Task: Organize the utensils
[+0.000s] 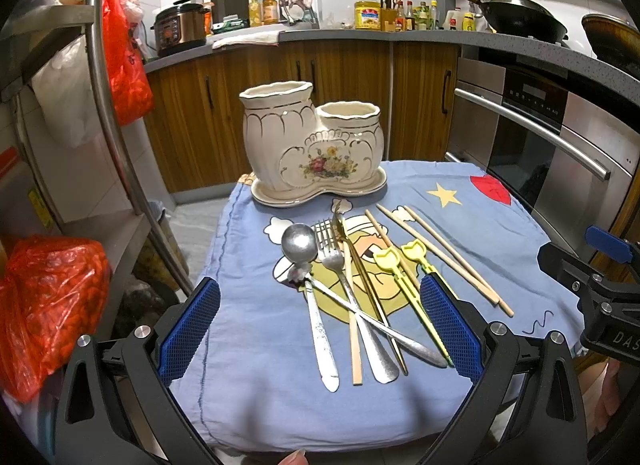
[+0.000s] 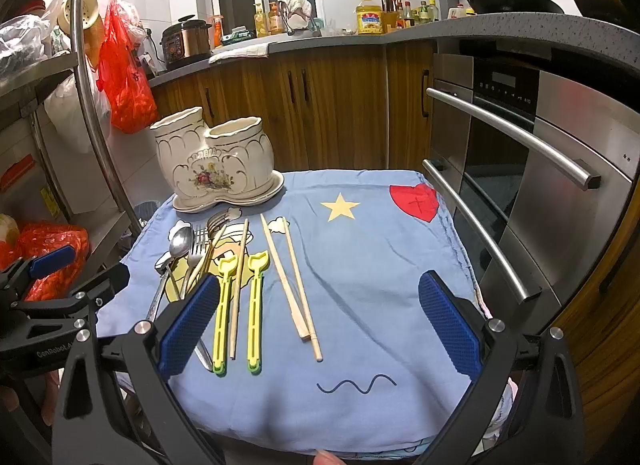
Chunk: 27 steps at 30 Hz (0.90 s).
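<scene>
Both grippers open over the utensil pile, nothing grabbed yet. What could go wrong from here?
1. The spoon, fork and a wooden chopstick lie crossed, so gripping one will likely drag or lift its neighbours.
2. The cloth is loose and wrinkled; low fingers may snag and shift everything.
3. The holder sits near the cloth's far edge, so a hard push while inserting might slide it.
</scene>
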Each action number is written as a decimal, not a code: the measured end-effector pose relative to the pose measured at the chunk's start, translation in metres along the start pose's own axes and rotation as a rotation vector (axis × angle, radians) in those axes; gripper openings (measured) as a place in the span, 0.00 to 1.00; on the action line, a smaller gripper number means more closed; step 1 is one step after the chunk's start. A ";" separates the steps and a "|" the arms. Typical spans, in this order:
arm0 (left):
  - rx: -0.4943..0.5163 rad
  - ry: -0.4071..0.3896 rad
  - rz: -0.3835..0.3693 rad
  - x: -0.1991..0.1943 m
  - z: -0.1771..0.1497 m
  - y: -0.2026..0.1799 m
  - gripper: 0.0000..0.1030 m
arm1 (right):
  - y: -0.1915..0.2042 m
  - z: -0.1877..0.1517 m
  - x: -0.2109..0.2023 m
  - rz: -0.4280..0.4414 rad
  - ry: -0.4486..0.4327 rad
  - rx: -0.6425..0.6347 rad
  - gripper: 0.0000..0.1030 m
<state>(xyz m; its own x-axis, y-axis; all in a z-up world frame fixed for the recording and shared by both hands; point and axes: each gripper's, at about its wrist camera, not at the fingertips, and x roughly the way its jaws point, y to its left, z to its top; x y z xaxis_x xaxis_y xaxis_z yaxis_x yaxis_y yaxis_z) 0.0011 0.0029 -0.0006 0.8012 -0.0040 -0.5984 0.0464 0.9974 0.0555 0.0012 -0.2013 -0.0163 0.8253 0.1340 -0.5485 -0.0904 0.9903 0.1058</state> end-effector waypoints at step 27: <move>-0.013 0.106 0.029 0.080 0.049 0.043 0.97 | 0.012 0.071 0.066 0.032 -0.057 -0.185 0.95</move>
<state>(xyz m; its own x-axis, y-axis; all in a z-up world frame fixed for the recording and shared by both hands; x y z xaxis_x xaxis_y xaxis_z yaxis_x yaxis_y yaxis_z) 0.0966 0.0423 -0.0066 0.7344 0.0318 -0.6780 0.0157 0.9978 0.0637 0.0939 -0.1834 0.0073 0.8504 0.1680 -0.4986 -0.2134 0.9763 -0.0351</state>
